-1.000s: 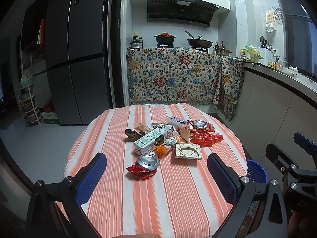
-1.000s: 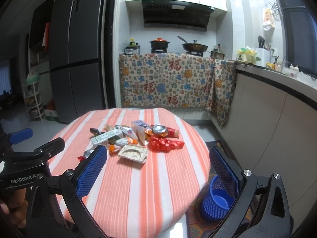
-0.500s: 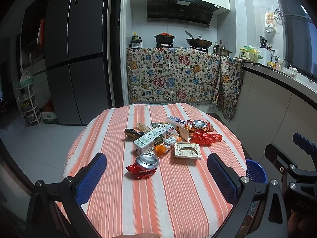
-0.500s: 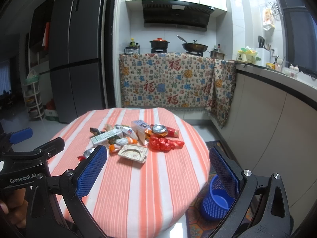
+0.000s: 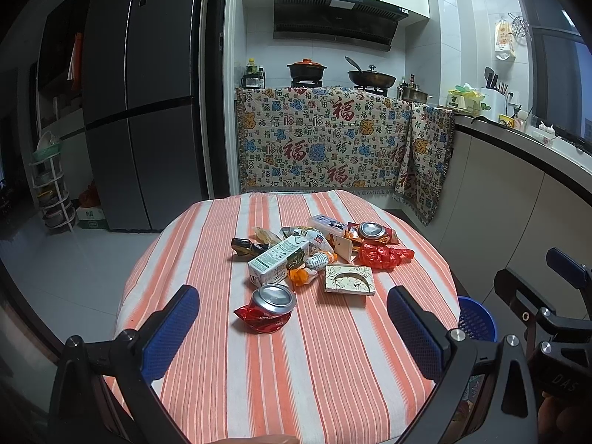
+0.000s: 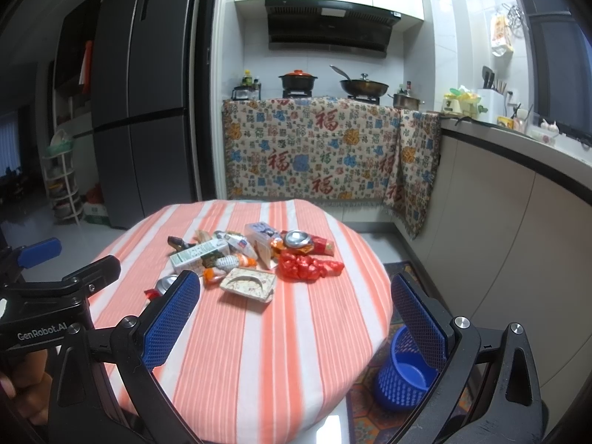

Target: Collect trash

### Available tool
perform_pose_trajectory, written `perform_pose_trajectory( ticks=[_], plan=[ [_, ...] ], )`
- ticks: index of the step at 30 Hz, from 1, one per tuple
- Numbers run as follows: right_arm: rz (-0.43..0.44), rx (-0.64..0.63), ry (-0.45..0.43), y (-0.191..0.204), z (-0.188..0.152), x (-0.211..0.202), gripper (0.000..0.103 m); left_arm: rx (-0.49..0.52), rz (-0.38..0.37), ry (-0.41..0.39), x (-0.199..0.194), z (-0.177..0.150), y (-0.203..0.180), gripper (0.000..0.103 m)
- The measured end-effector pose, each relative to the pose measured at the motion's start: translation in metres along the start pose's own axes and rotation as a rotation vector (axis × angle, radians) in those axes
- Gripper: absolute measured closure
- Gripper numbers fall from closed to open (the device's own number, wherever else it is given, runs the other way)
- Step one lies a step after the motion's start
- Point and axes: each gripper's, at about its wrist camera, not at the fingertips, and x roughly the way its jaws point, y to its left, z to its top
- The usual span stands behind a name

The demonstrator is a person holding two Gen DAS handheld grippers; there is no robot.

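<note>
Both my grippers are hovering over the near edge of the striped bench [image 5: 333, 370], jaws wide apart on the left gripper [image 5: 292, 327] and the right gripper [image 6: 296, 312], nothing in either. The trash is piled up ahead of me mid-bench: a crushed red can [image 5: 268, 307] sits closest, just ahead between my left jaws, with a green-and-white carton [image 5: 277, 261] behind it, a small patterned box [image 5: 347, 279] to its right and a crumpled red wrapper [image 5: 383, 255] further back right. The blue bin [image 6: 405, 373] is on the floor, low off my right jaw, beside the bench.
</note>
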Motion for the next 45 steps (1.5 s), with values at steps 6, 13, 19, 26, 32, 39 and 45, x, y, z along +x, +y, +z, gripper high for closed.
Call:
perform_pose_trajectory(
  ticks=[6,13,19,26,32,39,45],
  plan=[
    [0.000,0.001,0.000,0.000,0.000,0.000,0.000,0.000,-0.003,0.001,-0.001,-0.002,-0.002,0.000],
    [0.000,0.000,0.004,0.000,-0.002,0.000,0.000,-0.001,-0.007,0.006,-0.002,-0.003,-0.002,0.000],
    [-0.002,0.001,0.003,0.000,-0.003,0.001,0.000,-0.002,-0.004,0.008,-0.001,-0.004,-0.001,0.000],
    [0.002,0.000,0.008,0.000,-0.006,0.002,0.000,-0.016,-0.009,0.040,0.015,-0.011,0.015,0.000],
    [0.016,0.016,0.031,-0.004,-0.011,0.014,0.000,-0.018,-0.059,0.118,0.047,-0.026,0.032,0.000],
    [0.039,0.074,0.153,-0.015,-0.041,0.066,0.000,0.007,-0.038,0.239,0.108,-0.051,0.042,0.000],
    [0.060,0.044,0.299,-0.016,-0.073,0.121,0.000,0.032,-0.070,0.305,0.159,-0.059,0.053,0.000]
  ],
)
